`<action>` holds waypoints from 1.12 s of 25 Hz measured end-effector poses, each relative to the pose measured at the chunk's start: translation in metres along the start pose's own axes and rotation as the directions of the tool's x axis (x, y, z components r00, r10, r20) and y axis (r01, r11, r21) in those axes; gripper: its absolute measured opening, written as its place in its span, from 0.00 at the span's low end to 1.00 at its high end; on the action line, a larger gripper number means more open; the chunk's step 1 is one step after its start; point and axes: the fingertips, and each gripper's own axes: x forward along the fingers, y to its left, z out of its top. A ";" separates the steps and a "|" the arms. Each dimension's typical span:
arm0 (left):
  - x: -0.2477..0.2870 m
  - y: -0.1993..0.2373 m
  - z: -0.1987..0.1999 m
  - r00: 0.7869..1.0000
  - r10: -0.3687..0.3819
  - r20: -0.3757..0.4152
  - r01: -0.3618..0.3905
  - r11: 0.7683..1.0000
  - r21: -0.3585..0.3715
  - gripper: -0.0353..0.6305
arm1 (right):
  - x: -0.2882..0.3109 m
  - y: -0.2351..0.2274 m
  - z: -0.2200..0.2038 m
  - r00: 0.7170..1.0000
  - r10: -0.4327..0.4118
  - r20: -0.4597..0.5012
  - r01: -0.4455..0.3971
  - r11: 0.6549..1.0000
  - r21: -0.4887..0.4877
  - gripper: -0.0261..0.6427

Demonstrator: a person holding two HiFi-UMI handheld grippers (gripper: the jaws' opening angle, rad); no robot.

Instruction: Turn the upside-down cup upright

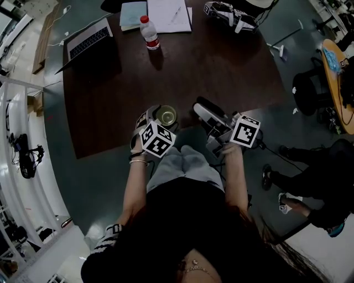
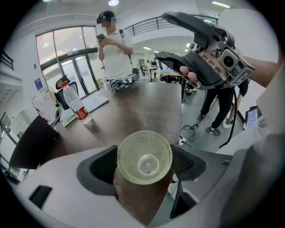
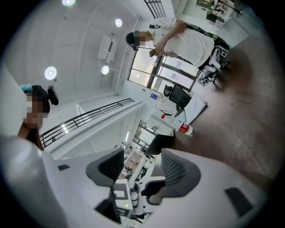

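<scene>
A pale green, bumpy-walled cup (image 2: 144, 156) sits between the jaws of my left gripper (image 1: 161, 122), mouth facing up; I look down into it and see its round bottom. Both pads touch its sides. In the head view the cup (image 1: 166, 115) is over the dark wooden table (image 1: 221, 72), close to the near edge; I cannot tell whether its base touches the top. My right gripper (image 3: 142, 167) stands open with nothing between its jaws, rolled on its side and held level. It hangs just right of the cup, seen as the right gripper (image 2: 162, 35) in the left gripper view.
A water bottle (image 1: 149, 32), an open laptop (image 1: 88, 41) and papers (image 1: 168, 14) lie at the table's far side, with another gripper device (image 1: 229, 15) beside them. A person (image 2: 113, 49) stands across the table. Someone's legs (image 1: 310, 166) are at the right.
</scene>
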 end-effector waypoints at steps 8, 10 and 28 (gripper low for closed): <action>0.002 0.001 0.000 1.000 -0.007 0.015 0.007 1.000 -0.018 0.62 | 0.001 0.003 -0.002 1.000 0.002 -0.001 -0.002 1.000 -0.002 0.44; 0.001 0.001 0.001 1.000 -0.010 0.021 0.011 1.000 -0.026 0.62 | 0.001 0.005 -0.003 1.000 0.005 -0.003 -0.005 1.000 -0.002 0.44; -0.012 0.002 0.005 0.998 -0.018 0.054 0.020 0.999 -0.040 0.62 | 0.008 0.021 -0.009 0.999 0.027 -0.024 -0.028 0.999 -0.041 0.42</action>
